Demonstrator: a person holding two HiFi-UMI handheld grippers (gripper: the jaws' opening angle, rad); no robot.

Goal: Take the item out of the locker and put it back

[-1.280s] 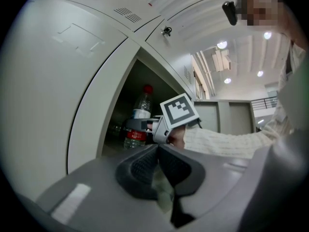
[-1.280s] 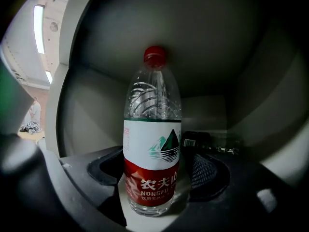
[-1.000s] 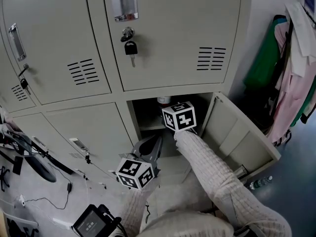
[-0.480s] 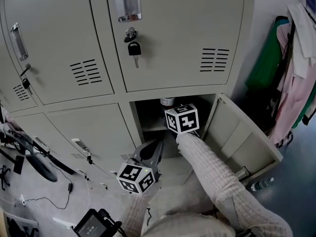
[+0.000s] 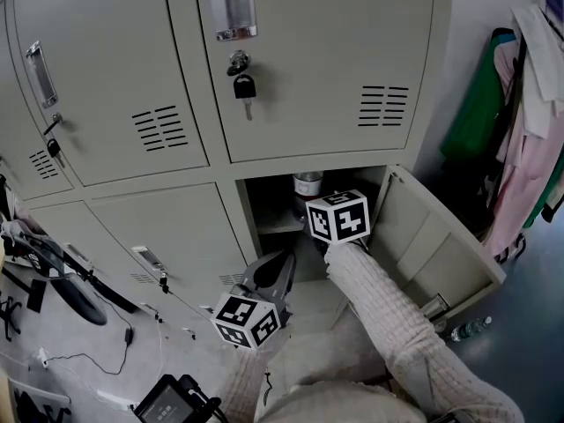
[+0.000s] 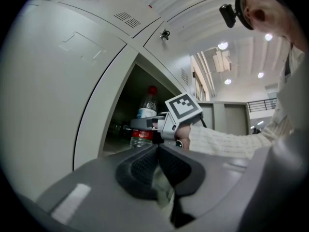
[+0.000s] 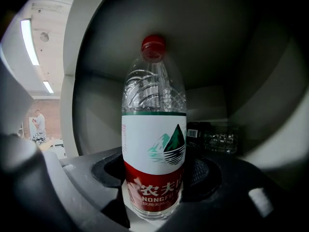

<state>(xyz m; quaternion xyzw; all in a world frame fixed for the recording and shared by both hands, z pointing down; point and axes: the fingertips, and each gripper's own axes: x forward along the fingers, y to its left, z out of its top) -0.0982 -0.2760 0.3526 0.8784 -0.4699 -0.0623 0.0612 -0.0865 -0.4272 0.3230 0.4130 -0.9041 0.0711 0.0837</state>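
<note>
- At the lower middle of the head view, the left gripper hangs in front of the lower lockers. Its jaws are pressed together with nothing between them. It likely waits aside because one gripper is enough for this item.
- Just right of it, the locker has one lower compartment open, below a closed compartment with a padlock on it.
- Inside the open compartment, near its front edge, stands the bottle. It is a clear plastic water bottle with a red cap and a white and red label, and it is upright.
- The right gripper reaches into the opening, tipped slightly downward. Its jaws have just been closing with the bottle between them, and the pads appear to press the lower red part of the label from both sides. A low grip probably keeps the tall bottle steady for lifting out.
- The bottle sits squarely between these jaws, with its cap well above them. Whether its base rests on the shelf cannot be told.
- Further right, the door stands wide open, leaving the way out free.
- At the far right, clothes hang well apart from the locker.
</note>
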